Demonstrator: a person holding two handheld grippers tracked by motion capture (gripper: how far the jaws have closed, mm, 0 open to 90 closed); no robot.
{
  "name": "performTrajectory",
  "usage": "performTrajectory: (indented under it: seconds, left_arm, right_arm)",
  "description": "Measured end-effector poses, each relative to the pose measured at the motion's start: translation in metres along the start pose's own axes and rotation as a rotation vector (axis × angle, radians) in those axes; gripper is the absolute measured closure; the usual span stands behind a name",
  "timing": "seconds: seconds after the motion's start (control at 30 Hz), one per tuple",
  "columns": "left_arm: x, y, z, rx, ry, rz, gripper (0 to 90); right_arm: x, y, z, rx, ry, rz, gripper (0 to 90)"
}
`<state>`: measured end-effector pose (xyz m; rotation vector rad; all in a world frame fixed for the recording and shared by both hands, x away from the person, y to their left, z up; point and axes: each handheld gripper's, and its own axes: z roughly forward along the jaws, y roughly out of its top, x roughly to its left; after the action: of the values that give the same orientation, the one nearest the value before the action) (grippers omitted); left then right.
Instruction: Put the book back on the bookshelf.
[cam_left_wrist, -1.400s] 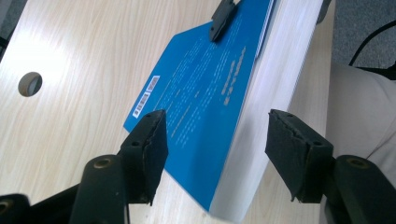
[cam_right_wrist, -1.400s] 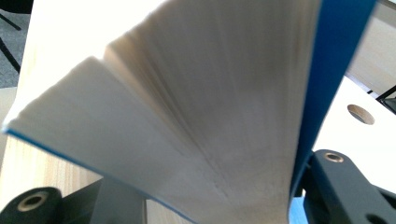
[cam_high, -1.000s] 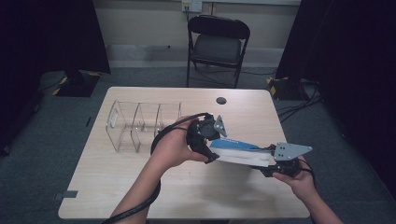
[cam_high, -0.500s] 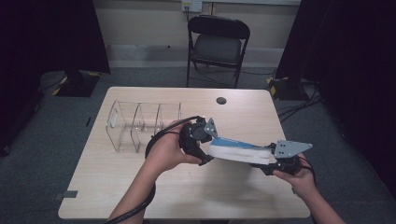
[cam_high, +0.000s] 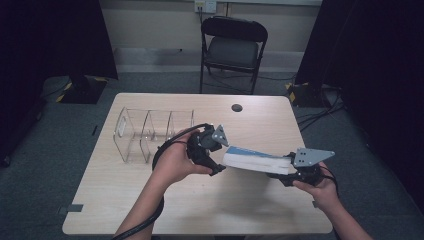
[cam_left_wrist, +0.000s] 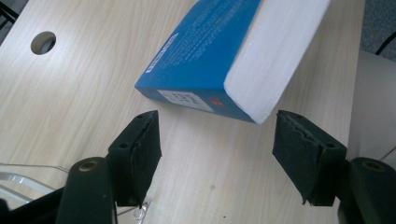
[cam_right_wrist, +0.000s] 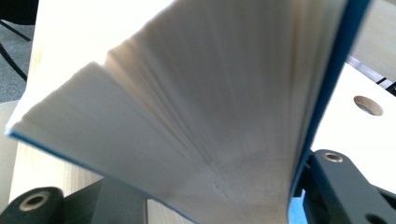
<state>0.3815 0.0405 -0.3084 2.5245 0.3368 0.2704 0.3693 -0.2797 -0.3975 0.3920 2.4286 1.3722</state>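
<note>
Tabletop (cam_high: 150, 200): book (cam_high: 255, 159) lengthwise between grippers

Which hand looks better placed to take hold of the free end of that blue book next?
Left. The left gripper has its jaws open, facing the book's free corner, with nothing between them. The right gripper is already clamped on the book's other end, holding it up off the table.
</note>
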Motion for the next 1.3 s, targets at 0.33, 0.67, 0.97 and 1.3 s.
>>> performTrajectory:
  seconds: [0.33, 0.67, 0.97, 1.3]
  left_arm:
    - [-0.005, 0.005, 0.001, 0.007, 0.002, 0.026, 32.0]
    - [-0.005, 0.013, 0.007, -0.005, -0.009, 0.055, 40.7]
    - [-0.006, 0.019, 0.011, -0.002, -0.017, 0.073, 48.6]
    - [-0.007, 0.022, 0.014, -0.034, 0.014, 0.143, 47.8]
  right_arm:
    - [0.004, 0.000, -0.006, -0.004, 0.021, 0.025, 50.2]
    - [0.001, 0.002, -0.012, -0.011, 0.049, 0.062, 50.3]
    - [-0.002, 0.002, -0.012, -0.017, 0.053, 0.074, 50.3]
    - [-0.005, 0.002, -0.013, -0.023, 0.051, 0.079, 50.3]
